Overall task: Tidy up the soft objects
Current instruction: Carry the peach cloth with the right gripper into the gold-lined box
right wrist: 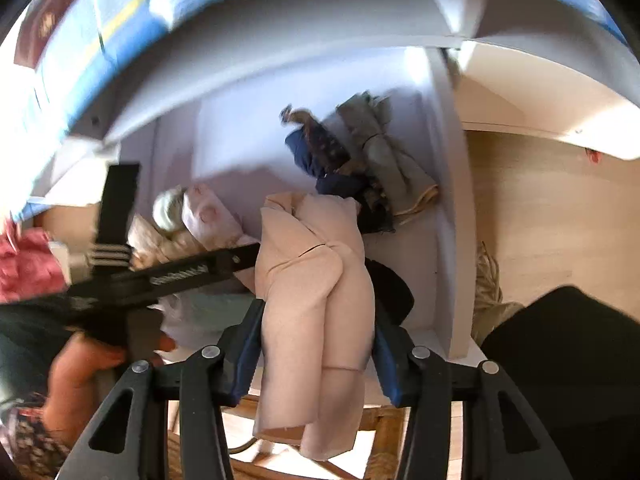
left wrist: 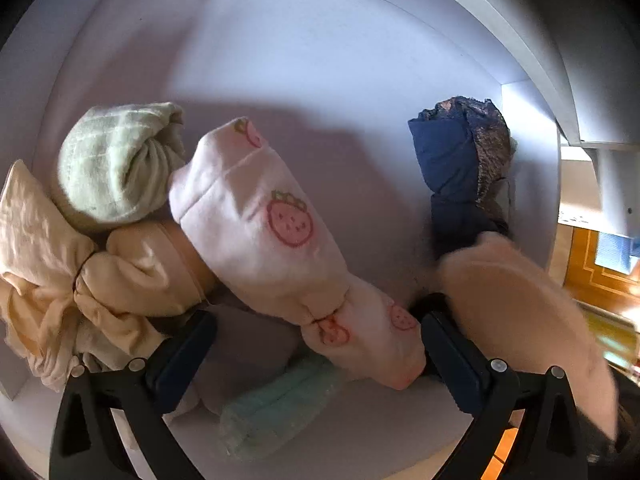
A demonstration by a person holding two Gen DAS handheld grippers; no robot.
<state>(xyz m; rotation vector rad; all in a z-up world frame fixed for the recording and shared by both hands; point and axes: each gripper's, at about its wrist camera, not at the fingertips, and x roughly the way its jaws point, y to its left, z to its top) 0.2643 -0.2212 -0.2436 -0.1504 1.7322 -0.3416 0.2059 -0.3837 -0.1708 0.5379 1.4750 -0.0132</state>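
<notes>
**White drawer filling with rolled garments**

White drawer walls [left wrist: 280, 60] enclose rolled soft bundles, packed at the left to save room. The left gripper [left wrist: 316, 344] hangs open around the strawberry-print roll [left wrist: 260, 216]. The right gripper [right wrist: 316, 340] clamps a beige roll [right wrist: 316, 280] above the free space near the navy lace bundle [left wrist: 452, 160], probably its slot.

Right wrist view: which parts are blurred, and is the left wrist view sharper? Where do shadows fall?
Right wrist view: the blue edge at the top is smeared, while the beige cloth in the right gripper is fairly sharp. Left wrist view: mostly sharp, the strawberry cloth clear, only the beige cloth at right blurred; a broad shadow lies on the white bin floor.
</notes>
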